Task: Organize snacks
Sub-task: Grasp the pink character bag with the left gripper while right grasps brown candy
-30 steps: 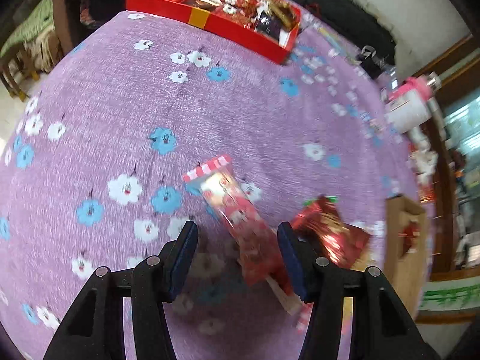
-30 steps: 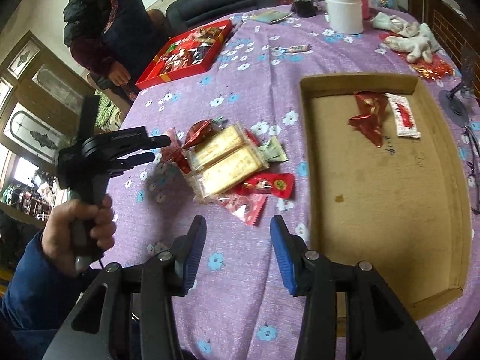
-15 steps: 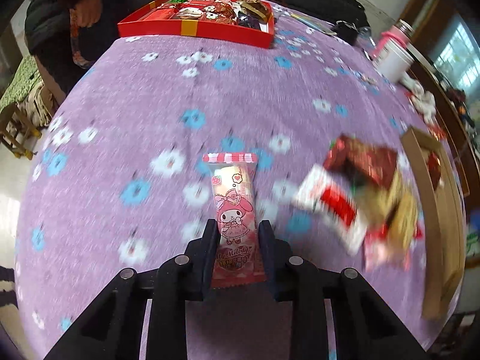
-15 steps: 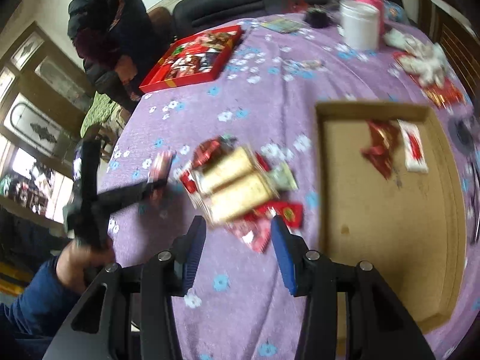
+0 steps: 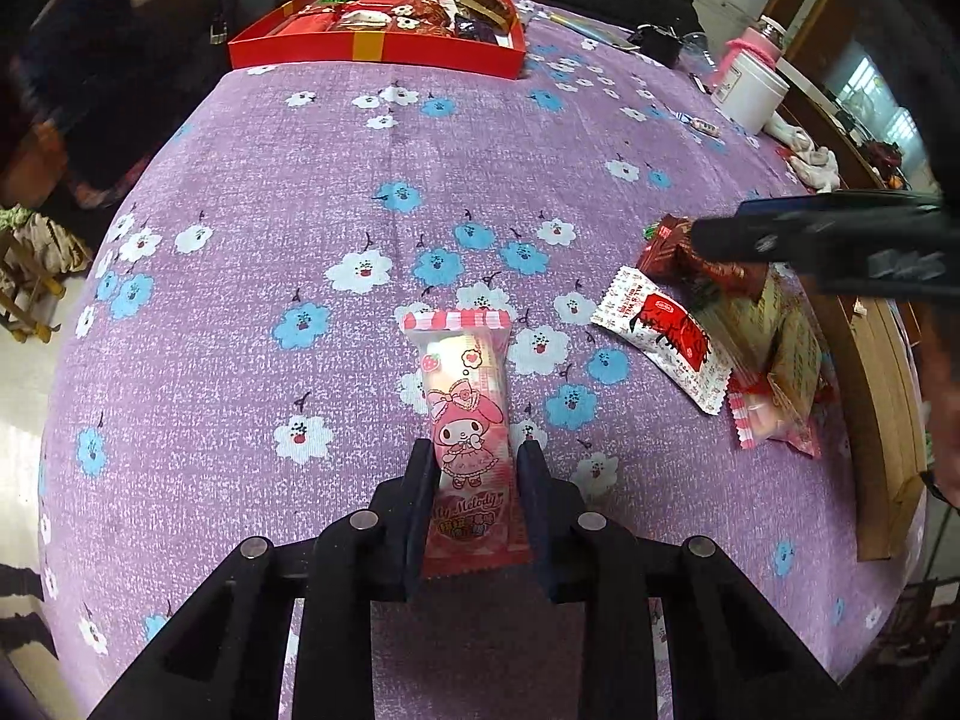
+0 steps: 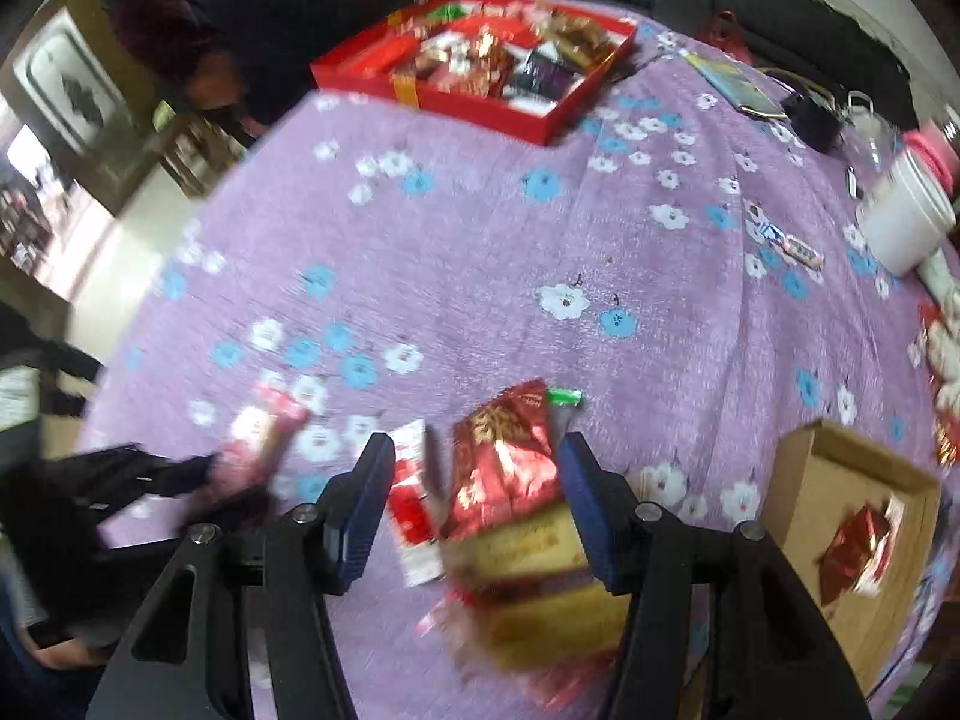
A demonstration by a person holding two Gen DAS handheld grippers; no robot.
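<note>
My left gripper [image 5: 474, 462] is shut on a pink cartoon snack packet [image 5: 465, 384], which points away from me on the purple flowered tablecloth. To its right lies a pile: a white-and-red packet [image 5: 660, 330], a red foil packet [image 5: 690, 258] and yellow biscuit packs [image 5: 786, 348]. My right gripper [image 6: 474, 450] hangs over that pile, its jaws opening. The red foil packet [image 6: 504, 462] sits between its fingers without being pressed. The yellow packs [image 6: 528, 546] lie just below it, blurred. A cardboard tray [image 6: 798, 480] at the right holds another red foil packet [image 6: 852, 546].
A red gift box [image 5: 372, 51] full of sweets stands at the table's far edge. A white jar [image 5: 750, 93] and small items sit at the far right. A person in dark clothes [image 6: 198, 48] stands at the far left, beyond the table.
The left gripper has shut on the pink packet and rolled, so the packet lies straight. The right gripper has swept left from the tray side to above the pile, its jaws widening.
</note>
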